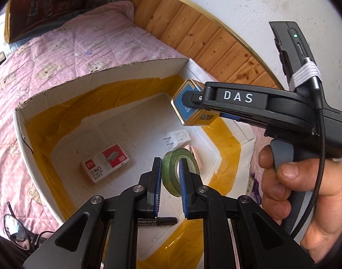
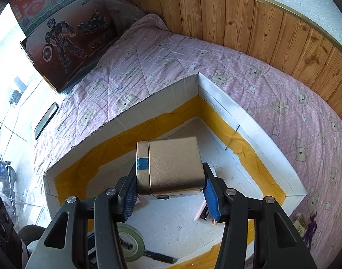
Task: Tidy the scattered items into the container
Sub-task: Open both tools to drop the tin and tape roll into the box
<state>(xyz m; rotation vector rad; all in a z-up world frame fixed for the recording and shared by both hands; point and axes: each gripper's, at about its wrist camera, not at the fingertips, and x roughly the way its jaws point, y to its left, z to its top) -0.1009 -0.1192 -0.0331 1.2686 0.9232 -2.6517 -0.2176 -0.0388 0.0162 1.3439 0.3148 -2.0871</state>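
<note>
The tin (image 2: 171, 165) is clamped in the right gripper (image 2: 171, 196), hung directly over the box (image 2: 135, 114) floor. The tape roll (image 1: 178, 171) is pinched in the left gripper (image 1: 169, 187), lower, likewise inside the walls.

The tin (image 2: 174, 168) is brushed gold metal with a satin sheen and a strip of blue tape. The box (image 1: 135, 76) is matt white cardboard with rough torn edges, lined with glossy yellow tape. The tape roll (image 1: 171, 172) looks translucent green plastic. The quilt (image 2: 271, 103) is soft stitched pink cloth. The wall panel (image 2: 238, 20) is knotty varnished wood.
</note>
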